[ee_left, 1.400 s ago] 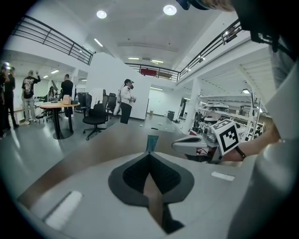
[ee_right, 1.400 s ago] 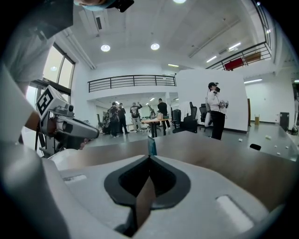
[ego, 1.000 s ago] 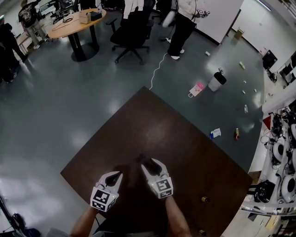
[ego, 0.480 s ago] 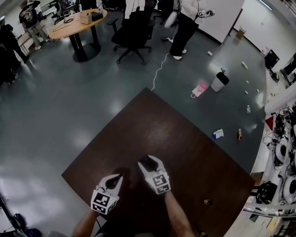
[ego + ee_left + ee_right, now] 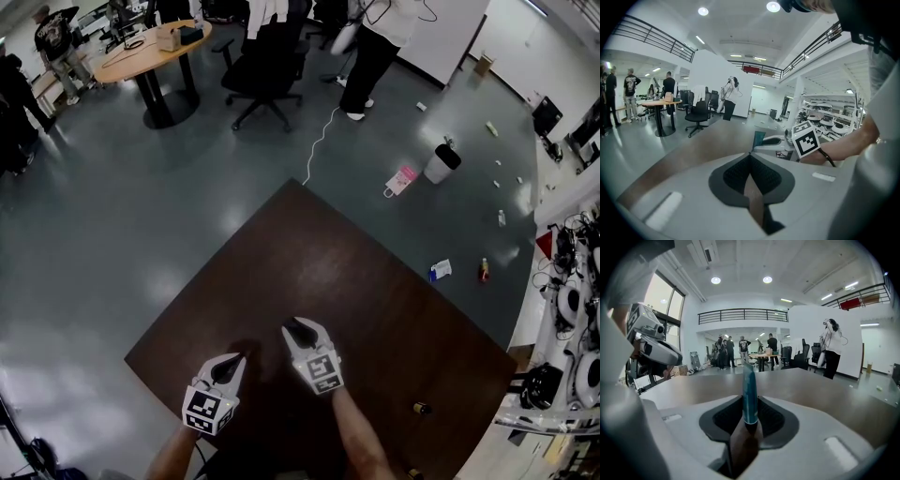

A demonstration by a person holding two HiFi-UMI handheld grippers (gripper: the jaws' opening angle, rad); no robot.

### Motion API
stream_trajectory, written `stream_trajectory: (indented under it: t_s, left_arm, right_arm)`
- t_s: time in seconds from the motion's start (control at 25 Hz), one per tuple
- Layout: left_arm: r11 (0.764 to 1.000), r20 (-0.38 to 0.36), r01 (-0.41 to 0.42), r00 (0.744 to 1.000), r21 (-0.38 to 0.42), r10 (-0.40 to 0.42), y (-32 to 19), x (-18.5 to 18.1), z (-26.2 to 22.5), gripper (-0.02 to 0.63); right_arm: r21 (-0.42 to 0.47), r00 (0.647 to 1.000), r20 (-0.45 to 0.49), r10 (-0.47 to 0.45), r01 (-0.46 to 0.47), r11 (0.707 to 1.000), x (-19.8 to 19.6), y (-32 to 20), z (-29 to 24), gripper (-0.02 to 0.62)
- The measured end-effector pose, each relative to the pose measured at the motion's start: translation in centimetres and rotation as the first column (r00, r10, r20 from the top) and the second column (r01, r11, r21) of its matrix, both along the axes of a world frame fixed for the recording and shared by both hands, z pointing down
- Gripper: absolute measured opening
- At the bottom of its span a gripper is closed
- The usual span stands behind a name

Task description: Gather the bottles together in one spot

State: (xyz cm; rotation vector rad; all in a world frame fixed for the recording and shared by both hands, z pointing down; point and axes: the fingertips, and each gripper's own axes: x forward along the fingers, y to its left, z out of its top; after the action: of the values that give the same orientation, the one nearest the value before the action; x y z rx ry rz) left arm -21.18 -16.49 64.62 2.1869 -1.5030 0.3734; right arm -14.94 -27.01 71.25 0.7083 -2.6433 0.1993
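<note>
Right gripper view tells it best: the right gripper (image 5: 750,404) has just been closing its jaws. They now press from both sides on a slim teal bottle (image 5: 749,380), which stands upright between the dark pads over the dark brown table (image 5: 825,394). Whether its base touches the tabletop I cannot tell.

Seen from above in the head view, that gripper sits at the near middle of the table. The left gripper (image 5: 234,363) is just beside it on the left, and the two do not touch. The left gripper's jaws meet at the tips with nothing between them.

At the near right of the table, well apart from both grippers, sits what looks like a small dark bottle (image 5: 419,408). Beyond the table's far corner a black office chair (image 5: 267,66) stands on the grey floor (image 5: 141,206).
</note>
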Motion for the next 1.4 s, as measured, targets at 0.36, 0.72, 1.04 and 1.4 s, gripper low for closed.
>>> stream_trajectory:
  t_s: [0.36,0.72,1.04,1.4]
  left_arm:
    - [1.000,0.002,-0.009,1.000,0.013,0.009,-0.1,-0.3,-1.1,0.000]
    - [0.997,-0.003,-0.062,0.998,0.046,0.063,1.0,1.4,-3.0,0.000]
    - [0.990,-0.002,-0.118,0.993,0.082,0.118,2.6,3.9,-4.3,0.000]
    - [0.980,-0.006,-0.171,0.985,0.104,0.173,5.8,7.3,-5.7,0.000]
  right_arm:
    - [0.014,0.998,0.023,0.063,-0.063,0.998,1.1,-0.3,-1.6,0.097]
    - [0.044,0.978,0.019,0.206,-0.206,0.978,7.0,0.5,-4.5,0.097]
    - [0.085,0.941,0.019,0.338,-0.338,0.937,14.1,3.4,-6.8,0.097]
    - [0.138,0.908,0.036,0.416,-0.417,0.898,19.1,9.2,-10.0,0.097]
